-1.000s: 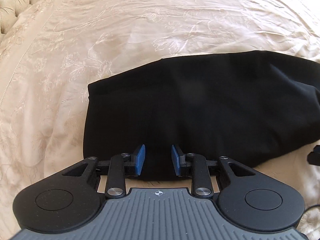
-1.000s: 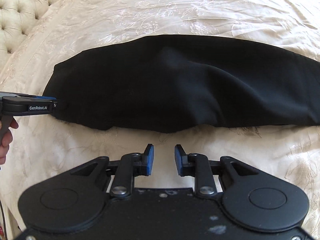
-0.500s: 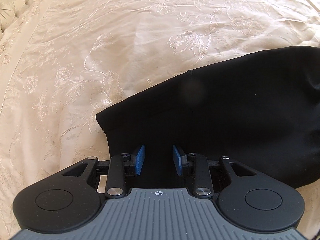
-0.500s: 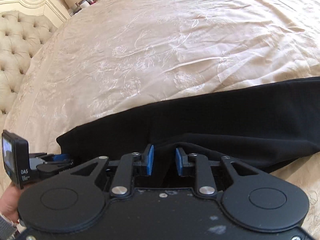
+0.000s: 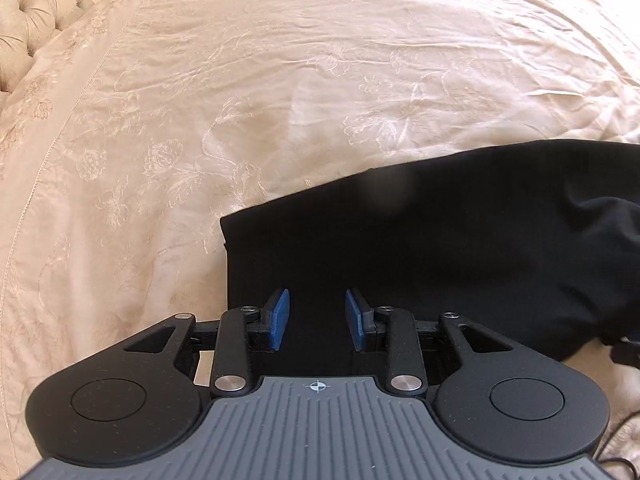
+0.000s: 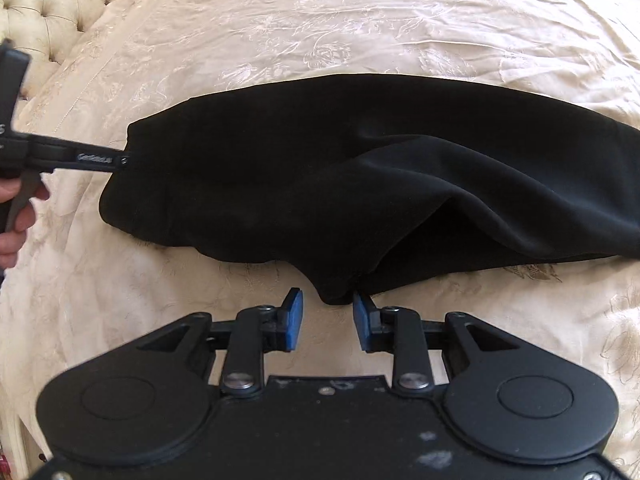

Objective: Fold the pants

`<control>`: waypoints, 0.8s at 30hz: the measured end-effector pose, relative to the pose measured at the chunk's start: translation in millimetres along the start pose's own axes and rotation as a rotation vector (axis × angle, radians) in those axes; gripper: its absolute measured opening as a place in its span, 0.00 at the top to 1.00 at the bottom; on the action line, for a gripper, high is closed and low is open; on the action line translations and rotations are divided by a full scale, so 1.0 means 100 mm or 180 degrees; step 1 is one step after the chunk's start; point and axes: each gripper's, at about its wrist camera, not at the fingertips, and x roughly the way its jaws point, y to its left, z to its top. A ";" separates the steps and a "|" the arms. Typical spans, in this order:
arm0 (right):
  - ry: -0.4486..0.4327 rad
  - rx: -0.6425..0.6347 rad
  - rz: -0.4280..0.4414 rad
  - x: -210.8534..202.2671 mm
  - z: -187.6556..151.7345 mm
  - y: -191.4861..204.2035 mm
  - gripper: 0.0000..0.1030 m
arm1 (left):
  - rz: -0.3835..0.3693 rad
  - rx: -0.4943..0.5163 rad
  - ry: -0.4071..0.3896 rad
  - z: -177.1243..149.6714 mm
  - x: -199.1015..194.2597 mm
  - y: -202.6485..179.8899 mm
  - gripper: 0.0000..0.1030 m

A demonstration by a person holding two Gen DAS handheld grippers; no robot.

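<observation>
The black pants [image 6: 340, 176] lie lengthwise across the cream bedspread, folded into a long band. In the left wrist view the pants [image 5: 440, 248] fill the lower right. My left gripper [image 5: 317, 320] is open, its blue pads over the pants' left end. It also shows in the right wrist view [image 6: 120, 159] at the pants' left end. My right gripper [image 6: 327, 322] is open, just in front of a fold of cloth that bulges off the near edge; the pads do not grip it.
The embroidered cream bedspread [image 5: 280, 80] covers the whole bed. A tufted headboard [image 6: 52, 4] stands at the far left. The person's hand [image 6: 16, 216] holds the left gripper's handle.
The right gripper has pulled back from the pants' near edge and the cloth there has bunched into a bulge. The left gripper stays over the left end.
</observation>
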 end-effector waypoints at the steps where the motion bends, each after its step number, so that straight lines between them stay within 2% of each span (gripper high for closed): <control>1: -0.0011 -0.0001 -0.0034 0.02 0.00 0.00 0.70 | -0.0035 -0.0001 0.0014 -0.05 -0.06 -0.02 0.70; 5: -0.0045 -0.0092 -0.0149 0.09 0.01 0.04 0.70 | -0.0231 0.0018 0.0147 -0.37 -0.22 -0.20 0.70; 7: -0.0058 -0.0266 -0.0198 0.09 0.01 0.10 0.79 | -0.0271 0.0093 0.0219 -0.48 -0.28 -0.31 0.70; 8: -0.0066 -0.0332 -0.0174 0.04 0.02 0.13 0.86 | -0.0272 0.0130 0.0241 -0.54 -0.31 -0.36 0.70; 13: 0.0012 -0.0347 0.0032 -0.32 0.04 0.19 0.90 | -0.0382 0.0186 0.0313 -0.75 -0.31 -0.46 0.70; 18: 0.0490 0.0108 0.0140 0.01 -0.07 0.05 0.90 | -0.0371 0.0243 0.0325 -0.71 -0.28 -0.51 0.70; 20: 0.0506 0.0243 0.0194 0.03 -0.08 0.01 0.90 | -0.0338 0.0227 0.0254 -0.68 -0.32 -0.49 0.70; 24: 0.0546 0.0255 0.0374 -0.08 -0.09 -0.02 0.90 | -0.0338 0.0151 0.0225 -0.65 -0.35 -0.44 0.70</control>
